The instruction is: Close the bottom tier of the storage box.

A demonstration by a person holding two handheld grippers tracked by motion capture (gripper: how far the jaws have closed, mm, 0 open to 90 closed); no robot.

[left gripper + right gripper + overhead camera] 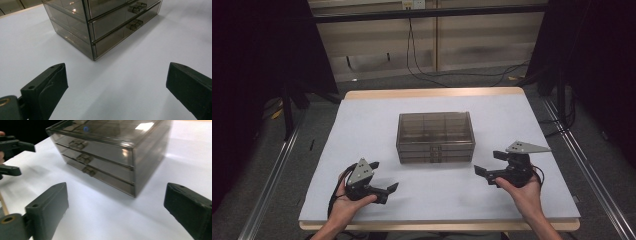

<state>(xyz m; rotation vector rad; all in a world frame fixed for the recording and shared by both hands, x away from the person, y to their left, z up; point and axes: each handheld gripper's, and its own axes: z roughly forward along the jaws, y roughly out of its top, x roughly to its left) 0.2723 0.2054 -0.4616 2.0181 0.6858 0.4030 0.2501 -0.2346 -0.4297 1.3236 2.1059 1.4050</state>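
A smoky see-through drawer box with three shut drawers stands in the middle of the white table top. Its drawer fronts and small handles face the near edge. My left gripper rests low at the near left, open, with nothing between its jaws. It looks at the box's left front corner. My right gripper hovers at the near right, open and empty too. In its own view the box lies ahead, and the left gripper shows far off at the left.
The table's wooden edge runs along the near side. Black cables lie on the floor behind the table. Metal rails flank both sides.
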